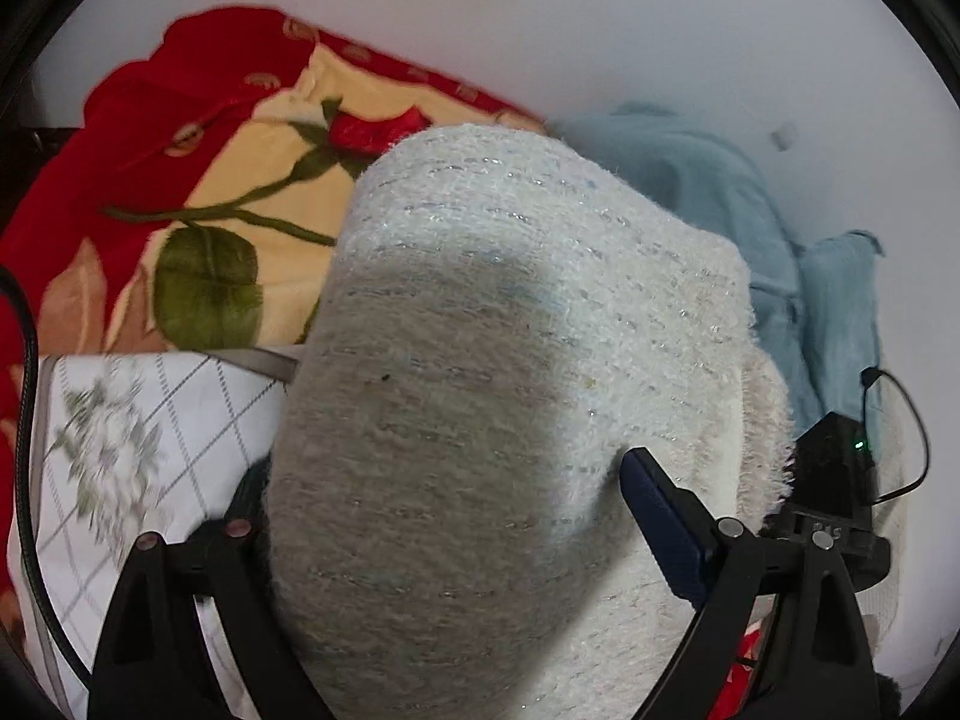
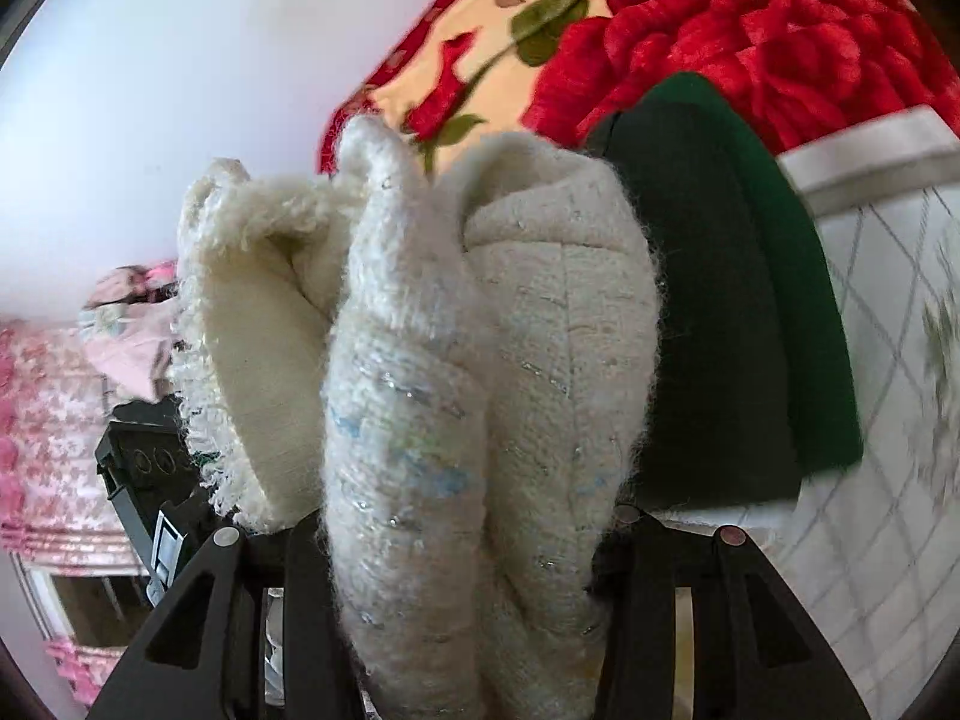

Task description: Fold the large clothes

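A thick cream-white tweed garment (image 1: pixel 480 360) with silver and pale blue threads and a fringed edge fills both views. My left gripper (image 1: pixel 444 516) is shut on a broad fold of it; the cloth bulges up between the jaws and hides the left finger, while the blue pad of the right finger (image 1: pixel 660 528) presses its side. My right gripper (image 2: pixel 462 546) is shut on a bunched part of the same garment (image 2: pixel 456 360), which rises in folds and shows its cream lining. The other gripper shows at the edge of each view (image 1: pixel 840 480) (image 2: pixel 144 468).
A red and cream rose-print blanket (image 1: pixel 210 180) lies behind, also in the right wrist view (image 2: pixel 720 30). A white checked floral sheet (image 1: pixel 138 432) lies below. A light blue garment (image 1: pixel 750 228) is at the right. A dark green garment (image 2: pixel 750 300) lies beside the white one. A white wall is behind.
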### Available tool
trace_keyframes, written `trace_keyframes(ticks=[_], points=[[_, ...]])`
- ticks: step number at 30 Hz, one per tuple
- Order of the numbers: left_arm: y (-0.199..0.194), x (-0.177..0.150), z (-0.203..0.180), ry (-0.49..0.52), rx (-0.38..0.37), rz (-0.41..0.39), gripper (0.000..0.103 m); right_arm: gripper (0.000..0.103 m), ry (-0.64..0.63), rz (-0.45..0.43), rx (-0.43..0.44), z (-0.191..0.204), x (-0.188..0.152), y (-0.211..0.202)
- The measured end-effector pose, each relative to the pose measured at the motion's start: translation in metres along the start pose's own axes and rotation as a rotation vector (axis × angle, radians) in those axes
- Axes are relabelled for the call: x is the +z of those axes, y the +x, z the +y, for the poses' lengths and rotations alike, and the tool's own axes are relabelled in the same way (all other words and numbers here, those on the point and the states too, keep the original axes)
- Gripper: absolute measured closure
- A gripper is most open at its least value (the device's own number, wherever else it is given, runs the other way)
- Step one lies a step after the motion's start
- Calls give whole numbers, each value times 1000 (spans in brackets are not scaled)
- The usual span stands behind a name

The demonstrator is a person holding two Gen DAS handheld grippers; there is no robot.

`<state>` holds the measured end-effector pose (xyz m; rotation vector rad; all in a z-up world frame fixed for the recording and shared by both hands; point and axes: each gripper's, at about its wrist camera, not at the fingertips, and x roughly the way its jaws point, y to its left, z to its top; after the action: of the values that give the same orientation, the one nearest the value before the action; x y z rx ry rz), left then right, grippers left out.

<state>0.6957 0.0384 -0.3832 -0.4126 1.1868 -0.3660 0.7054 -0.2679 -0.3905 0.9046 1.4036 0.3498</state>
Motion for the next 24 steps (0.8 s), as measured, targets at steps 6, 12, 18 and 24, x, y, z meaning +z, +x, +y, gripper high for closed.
trace_keyframes(ticks=[6,12,18,24], points=[[79,11,42,-41,36,91,8,55,-19,49,-110,-38,29,42],[74,9,56,-74,12,115,8,39,-88,43,-237,-28,25,36],[43,10,38,-43,190,76,8,20,-271,-79,-537,9,-14,-3],[6,0,3,74,356,-29,7,4,-328,-186,-733,30,-55,-44]])
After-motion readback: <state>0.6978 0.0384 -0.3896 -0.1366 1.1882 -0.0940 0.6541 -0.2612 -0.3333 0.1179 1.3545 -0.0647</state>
